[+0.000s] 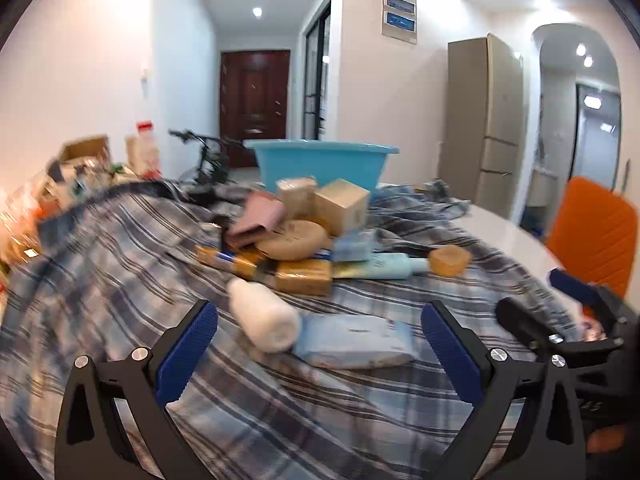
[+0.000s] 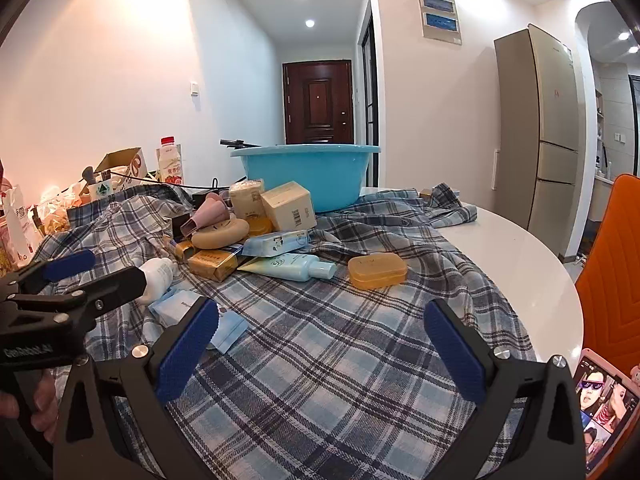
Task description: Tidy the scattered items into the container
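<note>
Barely begun, seemingly; toiletries [image 2: 280,268] heaped on counter [image 2: 520,264] before blue basin [image 2: 308,176], contents hidden; left claw [image 1: 320,356] and right claw [image 2: 320,356] agape, empty.

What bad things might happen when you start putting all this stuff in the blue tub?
1. The pile is stacked loosely: the beige box leans on other things, so pulling one item may topple the rest.
2. The plaid cloth is wrinkled, and a tool could snag it and drag items.
3. The white bottle lies on its side and may roll when the open left tool closes.
</note>
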{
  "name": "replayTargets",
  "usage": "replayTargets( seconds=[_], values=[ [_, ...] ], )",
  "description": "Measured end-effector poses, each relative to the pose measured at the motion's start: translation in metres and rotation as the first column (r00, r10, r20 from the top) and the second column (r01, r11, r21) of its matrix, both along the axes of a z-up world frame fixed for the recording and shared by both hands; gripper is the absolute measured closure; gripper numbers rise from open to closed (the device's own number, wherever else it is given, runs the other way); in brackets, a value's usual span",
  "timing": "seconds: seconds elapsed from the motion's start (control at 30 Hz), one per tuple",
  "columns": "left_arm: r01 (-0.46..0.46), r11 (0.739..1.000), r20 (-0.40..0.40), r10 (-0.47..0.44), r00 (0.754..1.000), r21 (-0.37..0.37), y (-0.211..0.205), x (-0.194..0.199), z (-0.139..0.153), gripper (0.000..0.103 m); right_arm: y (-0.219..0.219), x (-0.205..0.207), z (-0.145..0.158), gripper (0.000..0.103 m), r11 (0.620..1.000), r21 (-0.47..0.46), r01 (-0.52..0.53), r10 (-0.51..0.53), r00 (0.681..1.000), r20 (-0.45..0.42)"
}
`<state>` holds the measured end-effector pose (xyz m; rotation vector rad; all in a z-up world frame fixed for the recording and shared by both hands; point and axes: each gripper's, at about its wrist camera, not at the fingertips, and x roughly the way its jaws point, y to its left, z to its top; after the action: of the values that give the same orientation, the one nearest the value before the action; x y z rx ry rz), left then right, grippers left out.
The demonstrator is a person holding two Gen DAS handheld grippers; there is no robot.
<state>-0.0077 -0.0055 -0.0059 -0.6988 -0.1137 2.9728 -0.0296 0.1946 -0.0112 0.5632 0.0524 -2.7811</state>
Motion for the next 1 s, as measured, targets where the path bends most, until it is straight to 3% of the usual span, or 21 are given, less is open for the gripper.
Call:
replayTargets(
  seconds=[0.37, 0.53, 0.7, 1.0],
  values=[
    [0.039, 0.998, 0.027, -0.040, 0.999, 0.041, -0.002, -0.001, 0.004, 0.000, 0.002, -0.002, 0.004, 0.001, 1.000, -0.007, -0.003, 0.003, 0.999, 0.041],
    [0.027, 1.000, 0.028, -0.027, 0.999, 0.011, 0.000, -0.001, 0.007, 0.000, 0.000, -0.004, 0.006, 0.001, 1.000, 0.026, 0.012, -0.014, 0.998, 0.065],
    [-0.007, 1.000, 0.002, 0.007, 1.000, 0.016, -0.003, 0.003, 0.010, 0.000, 0.006, -0.008, 0.004, 0.001, 0.999, -0.014, 0.033, -0.032, 0.995, 0.099],
    [-0.059, 0.998, 0.011, 0.059, 0.998, 0.020, -0.009, -0.002, 0.013, 0.000, 0.006, -0.004, 0.011, 0.001, 0.998, 0.006, 0.058, -0.058, 0.998, 0.028]
  ],
)
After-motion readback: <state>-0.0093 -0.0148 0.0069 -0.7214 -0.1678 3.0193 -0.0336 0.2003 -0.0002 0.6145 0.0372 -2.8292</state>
